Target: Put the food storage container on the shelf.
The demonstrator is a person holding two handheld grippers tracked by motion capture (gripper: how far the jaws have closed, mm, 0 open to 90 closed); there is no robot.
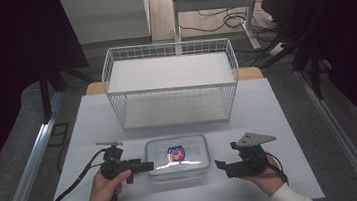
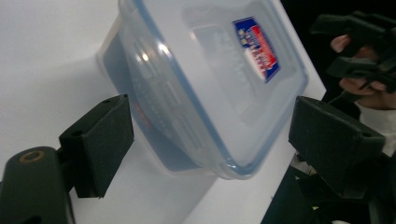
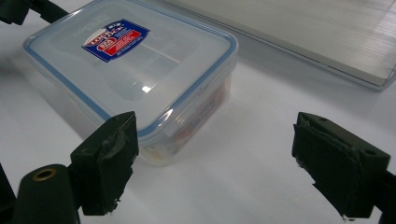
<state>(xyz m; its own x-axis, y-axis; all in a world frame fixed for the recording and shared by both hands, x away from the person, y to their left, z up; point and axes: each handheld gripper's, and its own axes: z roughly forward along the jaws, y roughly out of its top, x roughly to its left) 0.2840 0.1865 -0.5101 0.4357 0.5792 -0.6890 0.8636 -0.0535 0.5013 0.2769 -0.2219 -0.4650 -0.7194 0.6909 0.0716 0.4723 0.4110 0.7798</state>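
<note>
Left gripper (image 1: 143,166): jaws spread wide, holding nothing, their tips at the near left side of the plastic container (image 1: 177,157); in its own view one corner of the box sits between the pads without contact. Right gripper (image 1: 222,165): jaws equally wide, empty, with the container just ahead and to the left of its left pad (image 3: 106,154).

Judgement: a sound grip needs each pair of pads squared onto opposite walls below the lid rim, not a rounded corner, then closed evenly.

The container lies flat, lid and label (image 1: 175,153) up. Its long axis runs from one gripper toward the other, parallel to the wire basket (image 1: 172,87) beyond on the white table (image 1: 279,120).
</note>
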